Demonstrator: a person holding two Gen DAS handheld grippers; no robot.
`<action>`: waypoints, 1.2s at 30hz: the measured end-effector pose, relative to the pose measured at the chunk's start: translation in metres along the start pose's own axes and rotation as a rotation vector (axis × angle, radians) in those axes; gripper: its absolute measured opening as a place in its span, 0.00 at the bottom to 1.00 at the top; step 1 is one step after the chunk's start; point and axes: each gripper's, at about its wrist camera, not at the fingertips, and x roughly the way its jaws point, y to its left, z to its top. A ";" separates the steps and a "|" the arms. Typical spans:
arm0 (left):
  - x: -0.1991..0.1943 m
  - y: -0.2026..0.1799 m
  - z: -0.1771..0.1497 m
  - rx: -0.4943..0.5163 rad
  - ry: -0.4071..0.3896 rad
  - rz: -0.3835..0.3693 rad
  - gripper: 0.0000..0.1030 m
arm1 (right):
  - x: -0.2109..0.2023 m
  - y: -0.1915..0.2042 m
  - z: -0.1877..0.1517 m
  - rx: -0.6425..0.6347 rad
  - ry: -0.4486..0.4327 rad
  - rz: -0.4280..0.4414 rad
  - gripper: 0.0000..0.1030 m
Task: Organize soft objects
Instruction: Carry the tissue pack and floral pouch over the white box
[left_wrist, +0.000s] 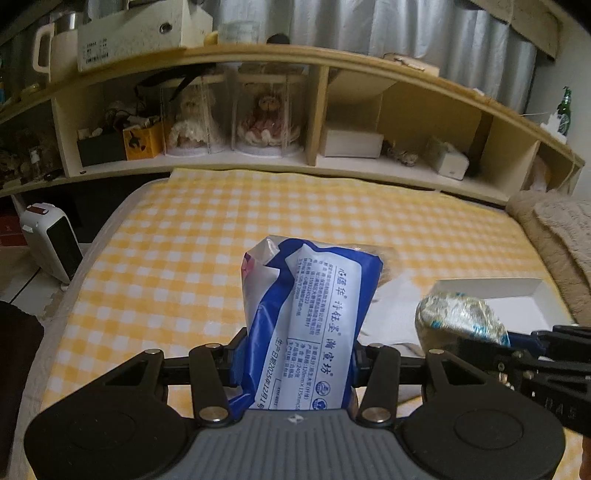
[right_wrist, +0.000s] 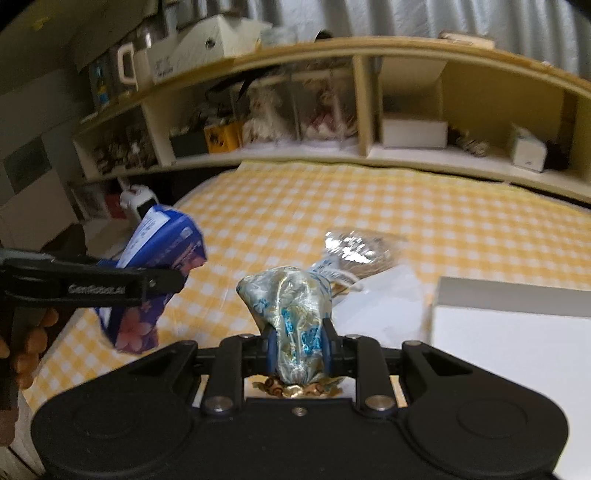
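Observation:
My left gripper (left_wrist: 295, 360) is shut on a blue and white tissue pack (left_wrist: 306, 314) and holds it upright above the yellow checked bed cover (left_wrist: 184, 240). The pack also shows at the left of the right wrist view (right_wrist: 159, 266), held in the air. My right gripper (right_wrist: 299, 347) is shut on a silver and blue brocade pouch (right_wrist: 291, 302), lifted over the bed near a white box (right_wrist: 517, 350). The pouch also shows in the left wrist view (left_wrist: 458, 319), with the white box (left_wrist: 517, 295) behind it.
A clear plastic bag (right_wrist: 362, 247) and a white cloth (right_wrist: 384, 306) lie on the bed beyond the pouch. A wooden shelf (left_wrist: 317, 110) with dolls and boxes runs along the head of the bed. A beige fleece blanket (left_wrist: 554, 236) lies at right. A white heater (left_wrist: 51, 243) stands on the floor at left.

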 end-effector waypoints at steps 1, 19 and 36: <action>-0.007 -0.005 0.000 -0.001 -0.004 -0.003 0.49 | -0.007 -0.003 0.000 0.004 -0.009 -0.003 0.23; -0.052 -0.098 -0.015 -0.004 -0.040 -0.078 0.49 | -0.112 -0.075 -0.018 0.104 -0.105 -0.088 0.23; -0.014 -0.244 -0.025 0.018 0.008 -0.295 0.49 | -0.172 -0.204 -0.062 0.240 -0.114 -0.259 0.23</action>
